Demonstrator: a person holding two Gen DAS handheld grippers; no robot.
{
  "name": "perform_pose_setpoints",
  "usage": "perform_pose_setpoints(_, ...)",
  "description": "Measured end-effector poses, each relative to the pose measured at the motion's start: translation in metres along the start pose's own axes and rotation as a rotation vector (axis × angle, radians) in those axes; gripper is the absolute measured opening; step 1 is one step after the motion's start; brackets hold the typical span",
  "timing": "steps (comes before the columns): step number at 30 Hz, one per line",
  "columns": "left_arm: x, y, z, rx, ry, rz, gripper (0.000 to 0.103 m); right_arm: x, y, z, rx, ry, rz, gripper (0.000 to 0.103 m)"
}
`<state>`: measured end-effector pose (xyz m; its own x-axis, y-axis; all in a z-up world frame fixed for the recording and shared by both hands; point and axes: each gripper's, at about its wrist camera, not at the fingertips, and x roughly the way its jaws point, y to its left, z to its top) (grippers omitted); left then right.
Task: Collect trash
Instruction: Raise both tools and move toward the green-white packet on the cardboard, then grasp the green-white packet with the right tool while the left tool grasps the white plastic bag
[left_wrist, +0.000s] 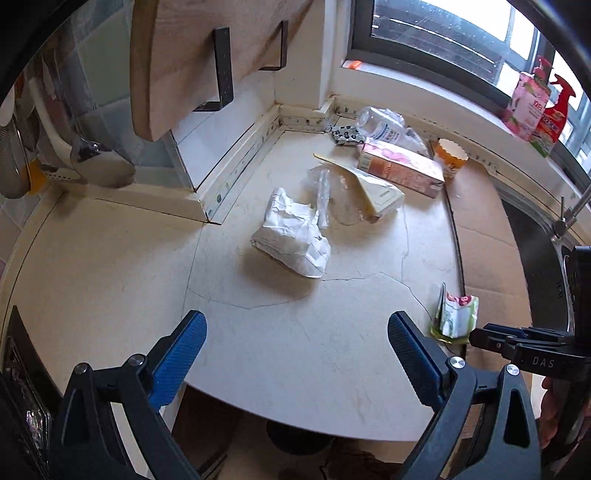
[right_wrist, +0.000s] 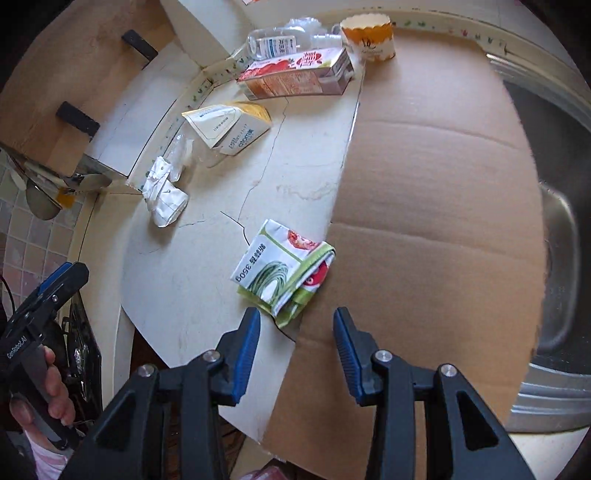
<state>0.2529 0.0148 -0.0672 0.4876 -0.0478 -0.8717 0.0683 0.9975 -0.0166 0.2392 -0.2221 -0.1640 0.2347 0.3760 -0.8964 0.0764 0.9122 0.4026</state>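
Trash lies on a white counter (left_wrist: 277, 350). A folded green and white food packet (right_wrist: 284, 269) lies just beyond my open right gripper (right_wrist: 297, 321); it also shows in the left wrist view (left_wrist: 456, 314). A crumpled white paper bag (left_wrist: 291, 234) lies ahead of my open, empty left gripper (left_wrist: 295, 325). Further back are a clear plastic wrapper (left_wrist: 327, 192), a yellow and white carton (left_wrist: 373, 190), a pink box (left_wrist: 402, 166), a plastic bottle (left_wrist: 380, 125) and an orange paper cup (left_wrist: 450, 157).
A flat cardboard sheet (right_wrist: 424, 229) covers the counter's right part. A steel sink (right_wrist: 557, 258) lies to its right. A wooden shelf (left_wrist: 207, 55) hangs at the back left. Spray bottles (left_wrist: 543, 110) stand on the window sill.
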Motion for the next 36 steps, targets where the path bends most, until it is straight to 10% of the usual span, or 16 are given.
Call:
perform_pose_setpoints(14, 0.042, 0.017, 0.023, -0.065, 0.022, 0.042, 0.098, 0.031, 0.020, 0.042, -0.097, -0.004, -0.003, 0.040)
perform_pose_setpoints(16, 0.048, 0.019, 0.028, -0.074, 0.023, 0.044, 0.098, 0.032, 0.024, 0.044, -0.132, -0.018, -0.037, 0.016)
perform_pose_setpoints(19, 0.058, 0.021, 0.035, -0.085, 0.033, 0.040, 0.098, 0.036, 0.027, 0.047, -0.170, -0.004, -0.035, 0.010)
perform_pose_setpoints(36, 0.120, 0.019, 0.070, -0.120, 0.084, 0.040, 0.098, 0.013, 0.020, 0.079, -0.141, -0.124, -0.014, 0.008)
